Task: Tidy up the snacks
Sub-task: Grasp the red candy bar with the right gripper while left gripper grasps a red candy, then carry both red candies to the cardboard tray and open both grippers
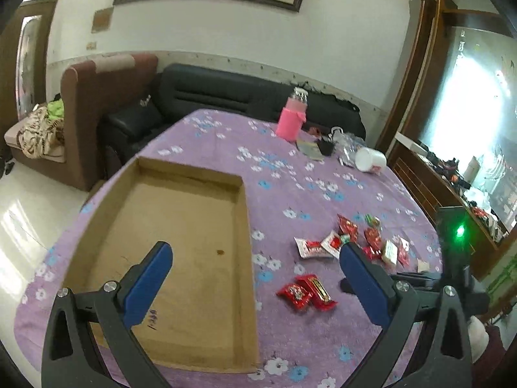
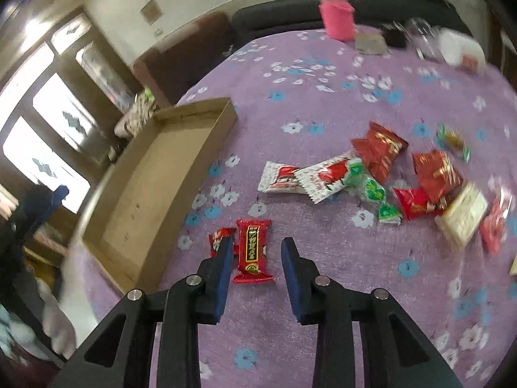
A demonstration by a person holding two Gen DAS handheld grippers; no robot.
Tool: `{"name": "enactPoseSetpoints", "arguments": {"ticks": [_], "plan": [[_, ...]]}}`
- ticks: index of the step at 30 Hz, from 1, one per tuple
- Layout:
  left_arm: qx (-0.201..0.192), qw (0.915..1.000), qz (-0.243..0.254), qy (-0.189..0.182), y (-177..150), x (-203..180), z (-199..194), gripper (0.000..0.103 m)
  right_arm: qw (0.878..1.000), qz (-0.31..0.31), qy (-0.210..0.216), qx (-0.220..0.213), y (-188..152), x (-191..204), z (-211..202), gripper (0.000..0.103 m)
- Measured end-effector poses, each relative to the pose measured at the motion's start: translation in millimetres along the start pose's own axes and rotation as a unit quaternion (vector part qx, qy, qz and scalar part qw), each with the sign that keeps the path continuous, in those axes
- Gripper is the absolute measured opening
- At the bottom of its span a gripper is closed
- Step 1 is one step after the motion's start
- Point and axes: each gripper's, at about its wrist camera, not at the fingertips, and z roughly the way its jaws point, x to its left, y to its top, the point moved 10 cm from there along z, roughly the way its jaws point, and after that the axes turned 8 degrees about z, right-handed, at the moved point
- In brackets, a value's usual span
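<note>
An empty shallow cardboard box (image 1: 190, 171) (image 2: 223, 123) lies on the purple flowered tablecloth (image 1: 290, 194). My left gripper (image 1: 255, 249) hangs open and empty above the box's right wall. Two red snack packets (image 1: 305, 292) lie side by side just right of the box. My right gripper (image 2: 257, 242) points down at them. The larger red packet (image 2: 253, 252) lies on the cloth between its blue fingers, and a gap shows at the right pad. The smaller red packet (image 2: 219, 237) is half hidden behind the left finger. A loose pile of red, white and green snacks (image 2: 404, 174) (image 1: 371, 242) lies further right.
A pink bottle (image 1: 290, 119) (image 2: 337, 19), a tipped white cup (image 1: 370, 160) and small clutter stand at the table's far side. A black sofa (image 1: 242, 93) and a brown chair (image 1: 97, 113) are behind the table. A wooden cabinet (image 1: 429, 187) is on the right.
</note>
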Motion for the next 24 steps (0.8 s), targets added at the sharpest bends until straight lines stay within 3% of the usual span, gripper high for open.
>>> {"name": "enactPoseSetpoints", "arguments": {"ticks": [5,7,10,12,17,24], "plan": [[0.016,0.9993,-0.004,-0.035,-2.4,-11.3,-0.8,0.102,0.998,-0.043,-0.03,0.024,-7.6,15.7,37.3,0.033],[0.019,0.999,0.0,-0.041,-1.9,-16.8,-1.3,0.102,0.997,-0.047,-0.049,0.028,-9.3,12.8,51.0,0.021],[0.033,0.9977,0.022,-0.055,-6.6,-36.7,5.2,0.099,0.999,-0.027,-0.045,0.013,-8.3,3.1,43.0,0.021],[0.047,0.996,0.047,-0.059,-12.2,-52.0,15.3,0.094,0.997,-0.02,-0.073,-0.004,-10.9,-15.2,27.1,0.021],[0.108,0.9875,0.105,-0.047,-43.8,-84.5,59.0,0.078,0.995,0.037,-0.092,-0.009,-29.7,-73.6,-3.6,0.021],[0.167,0.9785,0.122,0.001,-73.5,-82.5,103.4,0.078,0.995,0.086,-0.049,-0.025,-39.7,-99.5,-22.7,0.021]]}}
